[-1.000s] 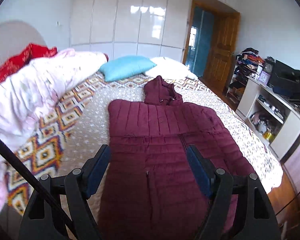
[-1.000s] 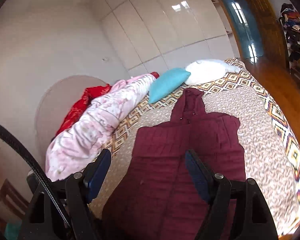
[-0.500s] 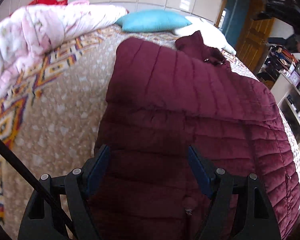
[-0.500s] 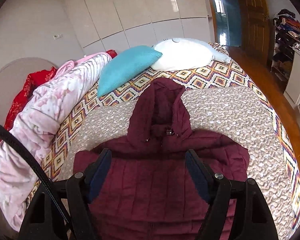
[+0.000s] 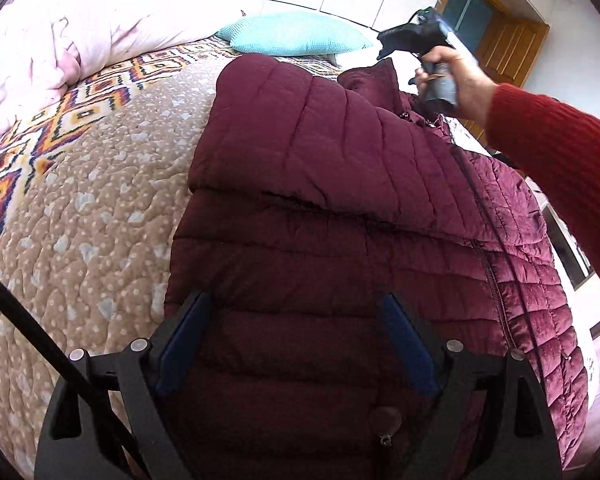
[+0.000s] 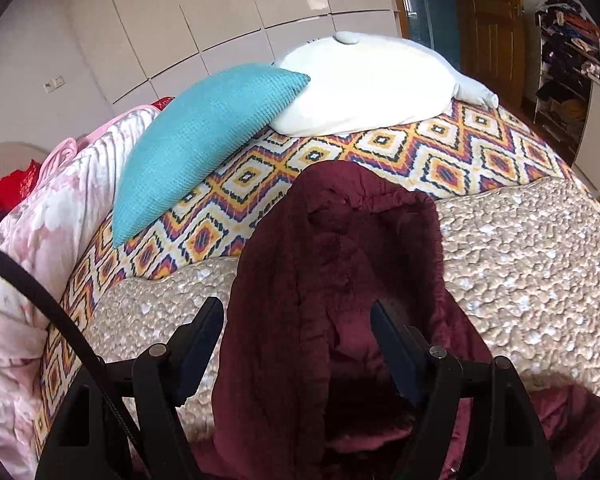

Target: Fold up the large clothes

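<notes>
Currently, label: value.
Maroon quilted hooded jacket (image 5: pixel 340 208): spread flat on beige quilted bedspread (image 5: pixel 92 216), ready for folding.
Left gripper (image 5: pixel 296 340): apart, above jacket hem.
Right gripper (image 6: pixel 296 344): apart, straddling jacket hood (image 6: pixel 352 232).

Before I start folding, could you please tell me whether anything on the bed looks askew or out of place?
Nothing looks damaged or spilled. The maroon quilted hooded jacket lies flat on the beige quilted bedspread, sleeve folded across the front. Only the pink floral duvet is bunched at the bed's edge.

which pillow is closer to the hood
The teal pillow; its lower corner lies nearer the hood than the white pillow behind it.
</notes>
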A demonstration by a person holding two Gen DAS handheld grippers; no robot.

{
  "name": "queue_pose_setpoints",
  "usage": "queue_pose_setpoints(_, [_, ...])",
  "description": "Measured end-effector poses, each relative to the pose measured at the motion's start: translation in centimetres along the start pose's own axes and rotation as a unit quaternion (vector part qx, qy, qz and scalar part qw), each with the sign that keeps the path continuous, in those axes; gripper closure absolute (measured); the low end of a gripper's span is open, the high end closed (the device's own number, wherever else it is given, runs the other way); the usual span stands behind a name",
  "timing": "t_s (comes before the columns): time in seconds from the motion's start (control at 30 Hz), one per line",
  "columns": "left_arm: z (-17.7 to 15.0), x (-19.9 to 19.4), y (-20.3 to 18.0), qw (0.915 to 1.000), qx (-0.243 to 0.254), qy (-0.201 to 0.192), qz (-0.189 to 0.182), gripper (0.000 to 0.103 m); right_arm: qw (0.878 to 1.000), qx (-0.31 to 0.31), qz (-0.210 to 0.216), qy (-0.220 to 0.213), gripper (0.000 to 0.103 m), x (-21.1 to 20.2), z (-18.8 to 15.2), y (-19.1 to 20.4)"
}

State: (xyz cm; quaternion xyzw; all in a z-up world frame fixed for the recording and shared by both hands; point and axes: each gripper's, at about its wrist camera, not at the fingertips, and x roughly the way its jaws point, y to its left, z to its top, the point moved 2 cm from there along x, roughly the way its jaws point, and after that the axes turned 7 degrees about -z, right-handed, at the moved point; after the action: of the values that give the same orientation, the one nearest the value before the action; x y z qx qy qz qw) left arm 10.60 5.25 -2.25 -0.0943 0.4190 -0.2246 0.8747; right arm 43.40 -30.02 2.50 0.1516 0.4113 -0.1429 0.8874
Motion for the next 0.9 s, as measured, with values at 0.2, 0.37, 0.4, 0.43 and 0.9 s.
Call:
queue_pose_setpoints(0.2, [0.1,0.4,-0.2,1.0,0.003,0.005,0.001,0.014,1.0,-0.028,-0.006,-0.011,0.097,-1.1,0.1,0.8])
queue_pose_setpoints(0.37, [0.2,0.3,0.0,1.0,-0.001,0.004,-0.004,0.014,0.996,-0.068,0.048,-0.039,0.098,-11.4,-2.5,1.3])
queue_pose_setpoints(0.4, [0.3,0.2,0.1,1.0,-0.003,0.004,-0.006,0.014,0.994,-0.076,0.065,-0.041,0.098,-14.0,-3.6,1.3])
queue_pose_setpoints(0.43, [0.3,0.2,0.1,0.9999,-0.005,0.003,-0.009,0.014,0.993,-0.082,0.074,-0.045,0.098,-15.8,-4.6,1.3])
queue_pose_setpoints(0.9, [0.4,-0.7,0.8,0.9987,-0.032,-0.009,-0.04,0.014,0.976,-0.193,0.076,0.066,0.088,-31.0,-34.2,-4.8])
